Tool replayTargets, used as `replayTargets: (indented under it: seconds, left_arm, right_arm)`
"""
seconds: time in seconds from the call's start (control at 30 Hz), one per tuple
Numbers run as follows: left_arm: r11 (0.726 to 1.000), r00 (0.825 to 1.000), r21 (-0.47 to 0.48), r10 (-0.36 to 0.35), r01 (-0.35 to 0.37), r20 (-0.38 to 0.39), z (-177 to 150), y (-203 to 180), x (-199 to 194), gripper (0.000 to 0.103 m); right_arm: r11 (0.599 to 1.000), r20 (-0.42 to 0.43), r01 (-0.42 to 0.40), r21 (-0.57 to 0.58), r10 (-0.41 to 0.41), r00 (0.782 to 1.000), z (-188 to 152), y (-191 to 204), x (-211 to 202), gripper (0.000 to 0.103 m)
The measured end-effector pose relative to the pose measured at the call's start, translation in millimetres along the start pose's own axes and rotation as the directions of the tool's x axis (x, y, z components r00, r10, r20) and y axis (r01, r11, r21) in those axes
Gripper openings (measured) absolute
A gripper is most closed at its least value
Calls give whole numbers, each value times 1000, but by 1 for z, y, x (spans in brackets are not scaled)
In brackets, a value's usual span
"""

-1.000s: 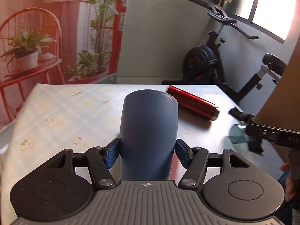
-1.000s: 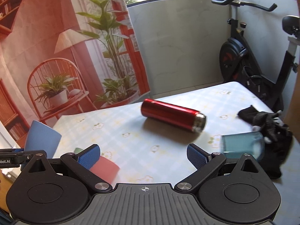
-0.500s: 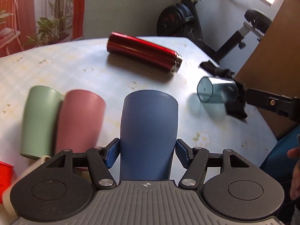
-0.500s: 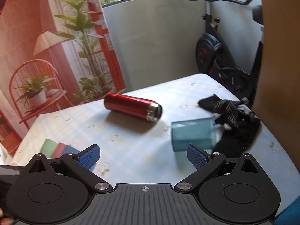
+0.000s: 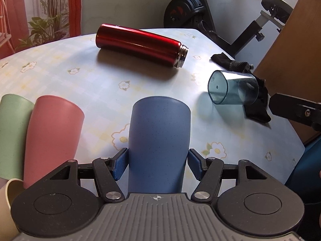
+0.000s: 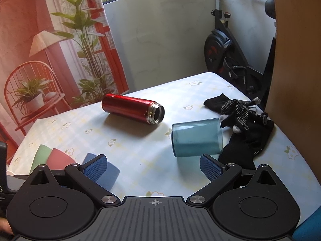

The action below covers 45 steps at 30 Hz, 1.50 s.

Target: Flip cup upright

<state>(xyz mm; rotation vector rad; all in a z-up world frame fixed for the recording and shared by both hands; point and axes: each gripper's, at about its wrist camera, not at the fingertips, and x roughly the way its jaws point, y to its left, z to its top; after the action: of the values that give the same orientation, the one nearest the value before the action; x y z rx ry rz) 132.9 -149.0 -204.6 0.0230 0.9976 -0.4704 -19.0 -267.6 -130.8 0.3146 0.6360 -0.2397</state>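
My left gripper (image 5: 157,164) is shut on a blue cup (image 5: 158,140), its closed base pointing away from the camera, held low over the table (image 5: 100,84). The blue cup also shows in the right wrist view (image 6: 109,173). A pink cup (image 5: 51,136) and a green cup (image 5: 12,134) lie side by side to its left. A clear teal cup (image 6: 196,138) lies on its side. My right gripper (image 6: 154,165) is open and empty, just short of the teal cup. A red flask (image 6: 132,108) lies on its side further back.
Black gloves (image 6: 246,124) lie behind the teal cup near the table's right edge. A cream cup rim (image 5: 8,192) shows at the near left. A wooden panel (image 6: 297,60) stands at the right, an exercise bike (image 6: 226,46) beyond the table.
My left gripper has tilted down and lowered with the blue cup toward the table beside the pink cup. My right gripper has moved right and closer to the teal cup.
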Motion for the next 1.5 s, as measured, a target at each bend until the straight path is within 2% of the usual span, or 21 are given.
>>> replayTargets:
  seconds: [0.23, 0.33, 0.5, 0.63, 0.73, 0.9, 1.03, 1.13, 1.2, 1.3, 1.5]
  left_arm:
    - [1000, 1000, 5, -1, 1, -8, -4, 0, 2, 67]
    - [999, 1000, -25, -19, 19, -12, -4, 4, 1, 67]
    - [996, 998, -69, -59, 61, 21, -4, 11, -11, 68]
    - [997, 997, -61, -37, 41, 68, -6, 15, -31, 68]
    - [997, 991, -76, 0, 11, 137, -9, 24, -57, 68]
    - [987, 963, -137, 114, -82, 244, -11, 49, -100, 68]
    - [964, 923, -190, 238, -186, 303, -15, 77, -132, 68]
    - [940, 893, -253, 305, -227, 332, -20, 102, -154, 68]
    - [925, 874, -290, 339, -244, 347, -22, 116, -165, 68]
    - [901, 857, -346, 381, -260, 347, -25, 137, -178, 68]
    - [862, 829, -410, 446, -297, 337, -37, 166, -196, 68]
  right_arm:
    - [1000, 0, 5, -4, -5, 1000, 1, 0, -3, 98]
    - [1000, 1, 6, -6, -6, 1000, 1, 0, -3, 98]
    - [1000, 3, 8, -15, -8, 1000, 3, 2, -7, 98]
    - [1000, 4, 1, -17, -1, 1000, 4, 6, -8, 98]
    - [1000, 9, -26, 1, 26, 1000, 2, 9, -6, 98]
    - [997, -15, -80, 4, 80, 997, 0, 24, 7, 98]
    - [996, -42, -88, -13, 87, 995, -2, 41, 21, 98]
    - [995, -69, -94, -23, 92, 993, -6, 53, 32, 98]
    - [995, -87, -77, -60, 71, 994, -8, 65, 39, 98]
    - [991, -104, -67, -119, 55, 993, -13, 83, 50, 98]
    - [987, -170, -110, -117, 89, 982, -19, 104, 75, 98]
